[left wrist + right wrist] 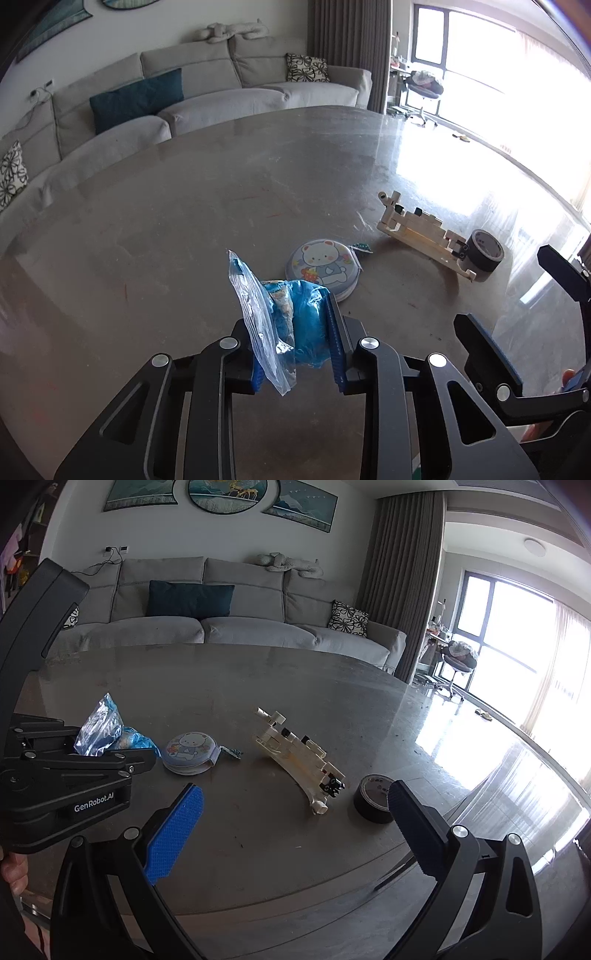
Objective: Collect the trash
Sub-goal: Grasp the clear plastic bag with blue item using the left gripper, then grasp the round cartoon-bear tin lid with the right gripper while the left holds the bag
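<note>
Blue crumpled plastic, a wrapper bag (pixel 295 317) with a clear flap, is pinched between the ribbed blue pads of the left hand-held gripper (pixel 301 354) and is held just above the bench (pixel 147 221). In the right wrist view the same bag (pixel 99 731) is seen sticking up out of that left hand-held gripper (pixel 74 760) at the left edge. The right hand-held gripper (pixel 295 823) is spread wide, with nothing between its fingers, and is held over the near side of the bench. A round tin (pixel 323 267) printed with a cartoon bear is seen lying just beyond the bag, with a small dark scrap (pixel 362 248) touching its far edge. Further to the right a white brick model (pixel 424 229) is laid tilted on the stone surface, and a roll of dark tape (pixel 484 254) is set just beside its near end. A grey sofa (pixel 221 620) is seen behind the bench.
</note>
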